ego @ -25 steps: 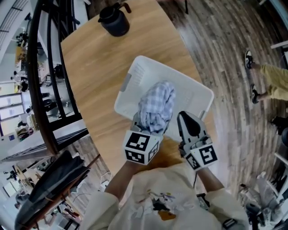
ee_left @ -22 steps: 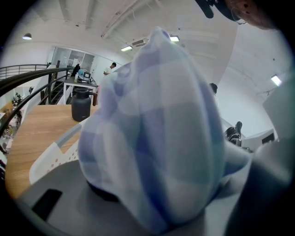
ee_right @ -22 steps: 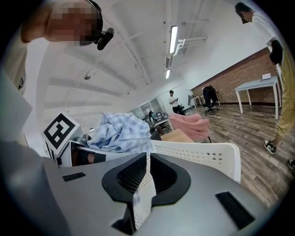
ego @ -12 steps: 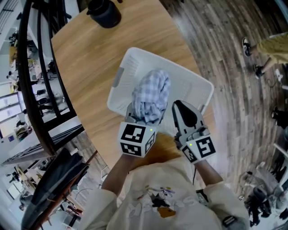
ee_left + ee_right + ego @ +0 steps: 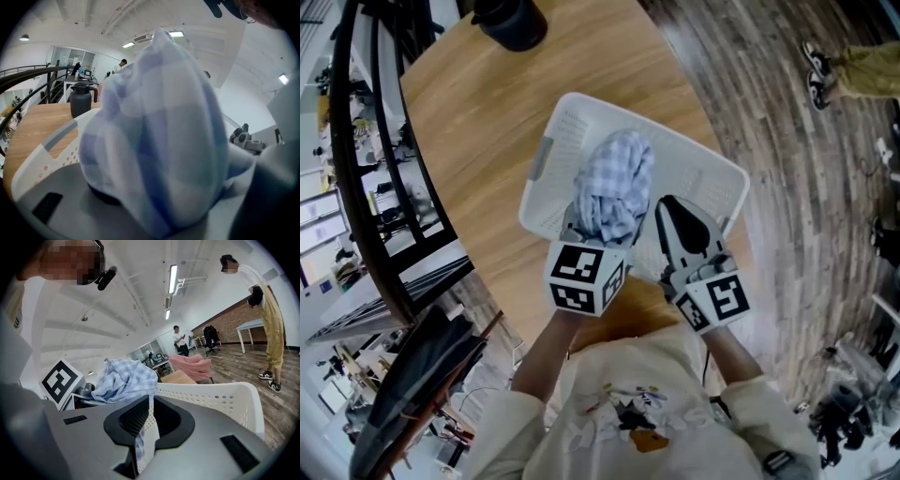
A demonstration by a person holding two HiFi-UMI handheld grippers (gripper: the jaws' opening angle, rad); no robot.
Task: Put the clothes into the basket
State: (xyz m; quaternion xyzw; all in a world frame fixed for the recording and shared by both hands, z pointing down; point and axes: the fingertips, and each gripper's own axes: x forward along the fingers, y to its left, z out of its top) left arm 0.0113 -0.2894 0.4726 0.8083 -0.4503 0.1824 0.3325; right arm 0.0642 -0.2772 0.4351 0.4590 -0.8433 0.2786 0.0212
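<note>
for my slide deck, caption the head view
Left gripper holds a blue checked cloth over the white basket on a wooden table

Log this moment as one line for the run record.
left tongs: shut on checked cloth | cloth: over white basket, not released | right tongs: shut, empty, at basket's near rim

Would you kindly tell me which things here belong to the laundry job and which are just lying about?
For the job: cloth; basket.
Lying about: jug; pink chair.
</note>
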